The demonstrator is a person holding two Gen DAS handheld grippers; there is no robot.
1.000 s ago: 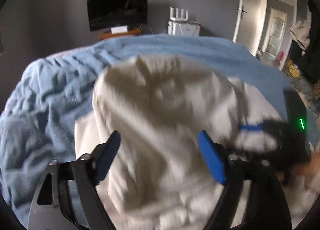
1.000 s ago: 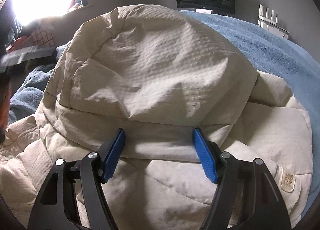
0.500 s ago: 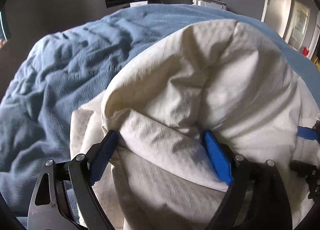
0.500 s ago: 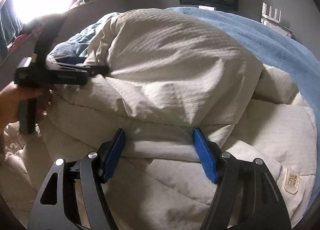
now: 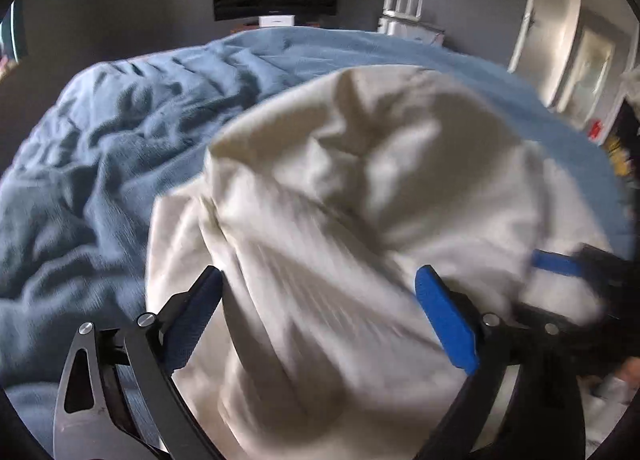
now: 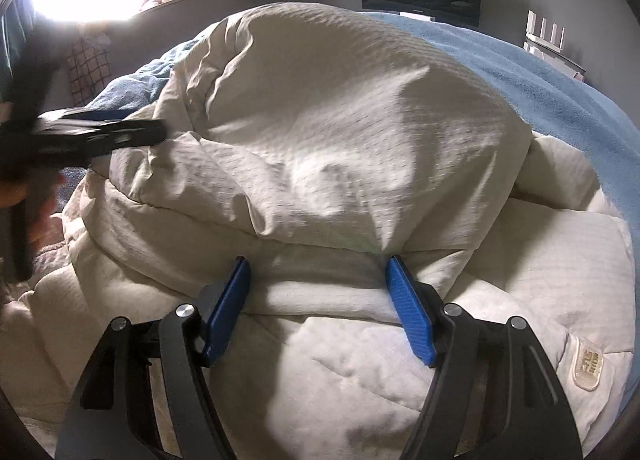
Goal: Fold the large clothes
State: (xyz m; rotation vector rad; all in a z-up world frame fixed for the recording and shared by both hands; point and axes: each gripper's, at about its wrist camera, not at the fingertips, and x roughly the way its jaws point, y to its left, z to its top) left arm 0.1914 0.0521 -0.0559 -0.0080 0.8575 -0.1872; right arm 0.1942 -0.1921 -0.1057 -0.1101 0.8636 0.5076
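A: Location of cream quilted puffy coat (image 6: 332, 148)?
B: Heaped on blue-blanketed bed (image 5: 100, 164). Right gripper (image 6: 318, 308) clenched on a thick fold; left gripper (image 5: 316, 316) released, jaws just widened, fabric loose between.

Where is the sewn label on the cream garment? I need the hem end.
In the right wrist view, the label sits low right on the cream garment, near the blue blanket.
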